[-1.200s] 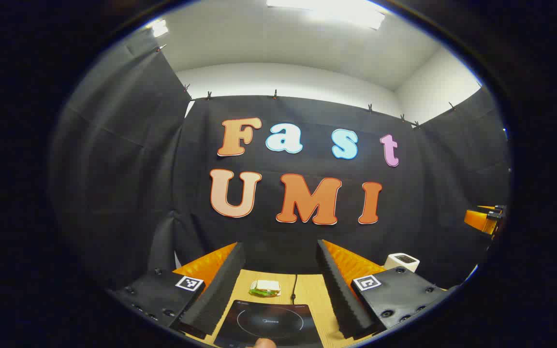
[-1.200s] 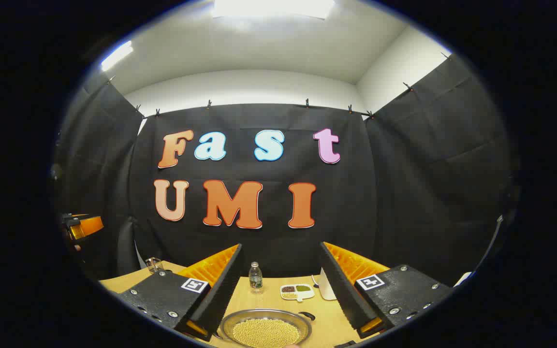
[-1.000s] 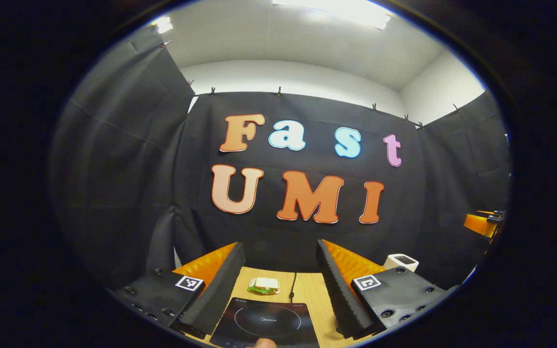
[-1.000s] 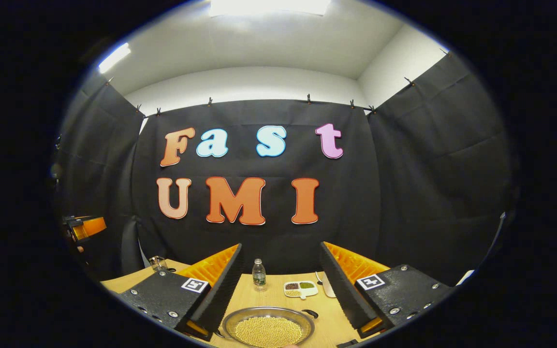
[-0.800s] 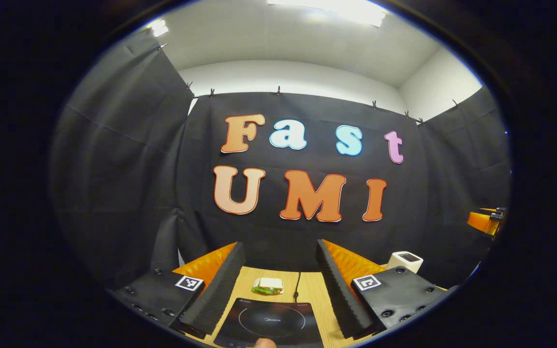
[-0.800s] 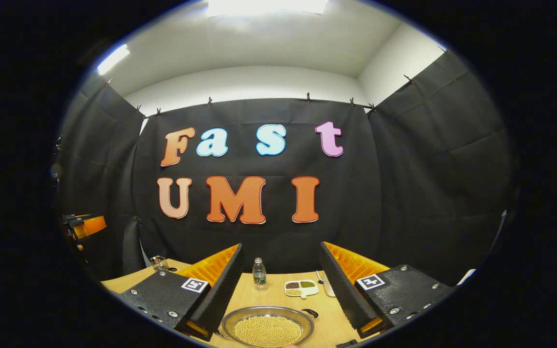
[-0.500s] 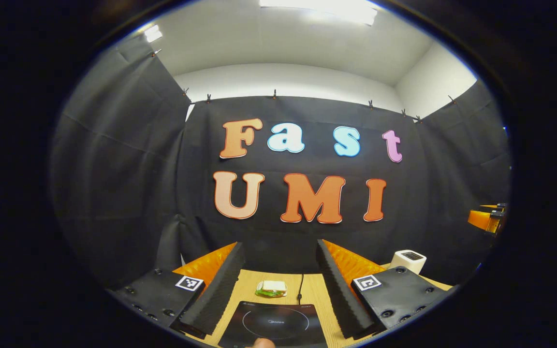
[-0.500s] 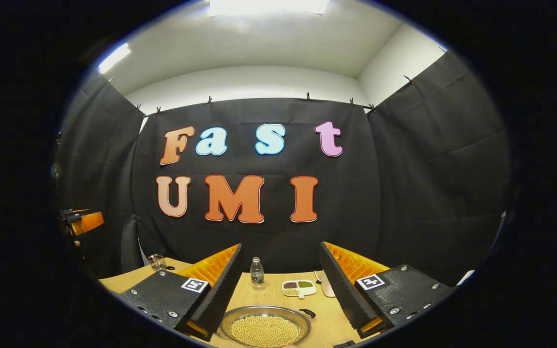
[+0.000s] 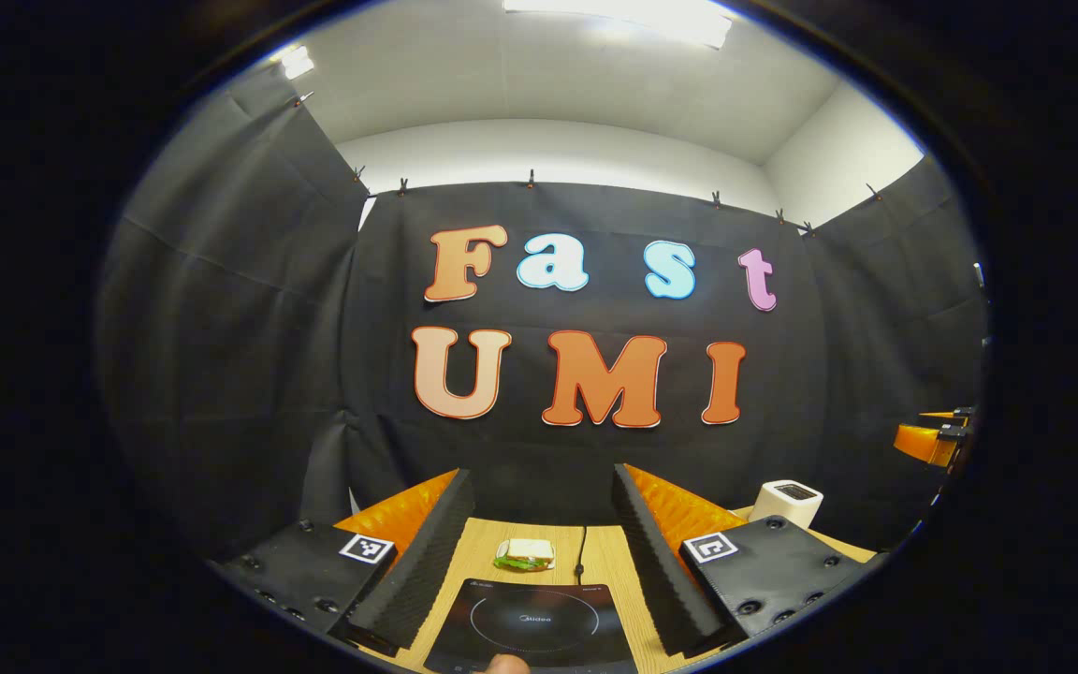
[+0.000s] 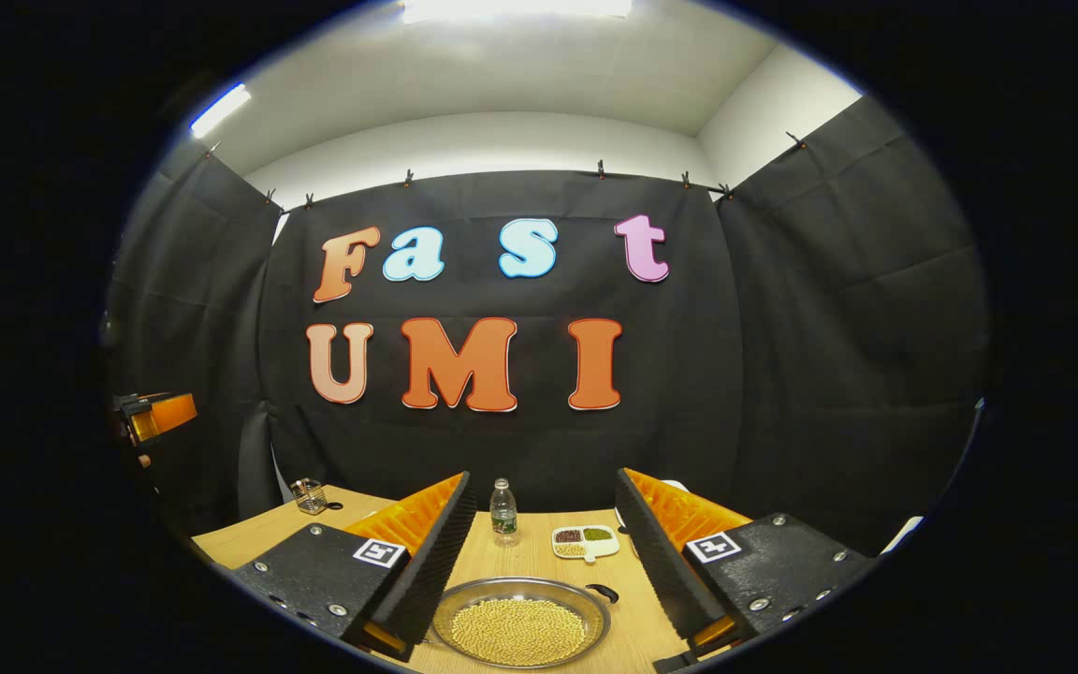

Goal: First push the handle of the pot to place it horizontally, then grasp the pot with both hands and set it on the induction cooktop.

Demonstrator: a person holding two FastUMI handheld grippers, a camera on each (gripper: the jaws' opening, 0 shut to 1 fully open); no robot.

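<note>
Left tongs (image 9: 534, 552) spread above black glass induction cooktop (image 9: 532, 625) on wooden bench (image 9: 609, 573), right tongs (image 10: 539, 552) spread above round steel pot (image 10: 520, 630) of yellow beans, black handle (image 10: 604, 593) at right rim

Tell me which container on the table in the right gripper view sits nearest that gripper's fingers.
The round metal pot of yellow beans, lying between the right gripper fingers. The clear plastic bottle and white divided dish stand farther back, toward the wall.
</note>
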